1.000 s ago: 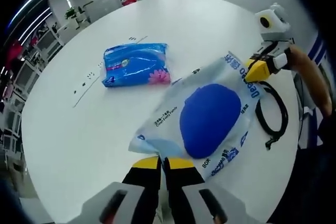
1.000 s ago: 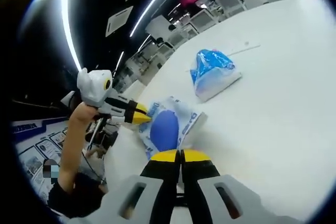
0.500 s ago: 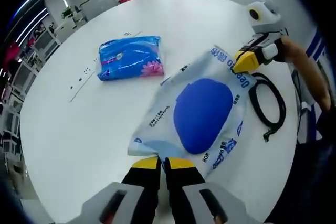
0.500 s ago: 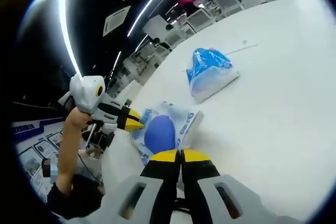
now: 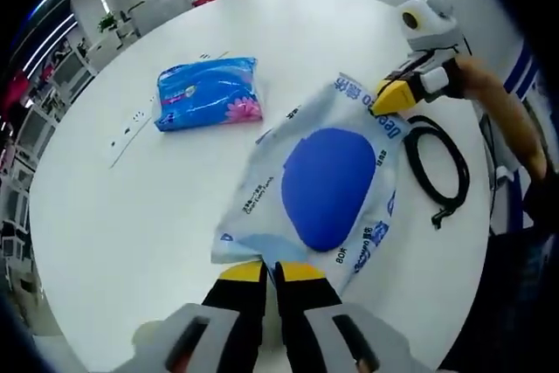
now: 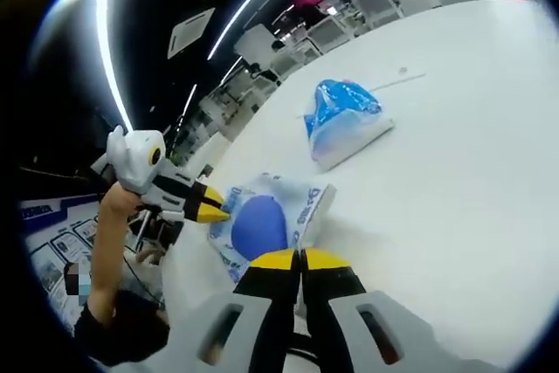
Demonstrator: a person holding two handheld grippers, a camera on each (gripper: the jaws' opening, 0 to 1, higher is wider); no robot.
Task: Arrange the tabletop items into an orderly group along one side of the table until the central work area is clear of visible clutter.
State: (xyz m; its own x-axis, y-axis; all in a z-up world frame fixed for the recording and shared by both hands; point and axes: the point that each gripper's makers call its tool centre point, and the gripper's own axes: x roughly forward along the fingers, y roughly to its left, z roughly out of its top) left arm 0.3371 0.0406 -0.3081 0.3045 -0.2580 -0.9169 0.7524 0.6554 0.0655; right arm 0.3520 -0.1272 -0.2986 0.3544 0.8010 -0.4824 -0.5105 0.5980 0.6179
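— Where do we stand on the white table (image 5: 131, 207)?
— We hold the clear bag with the blue disc (image 5: 325, 185) stretched: left gripper (image 5: 269, 270) and right gripper (image 5: 390, 96) both pinch opposite edges, keeping it flat.
— And the rest?
— The blue packet (image 5: 207, 93) lies mid-table; the black cable (image 5: 435, 172) sits beside the bag.

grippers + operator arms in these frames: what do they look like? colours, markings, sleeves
Left gripper and right gripper: black jaws with yellow tips on light grey bodies with dark slots. Seen from outside, each has a white housing. The person's forearm is bare; a dark sleeve shows in the right gripper view.
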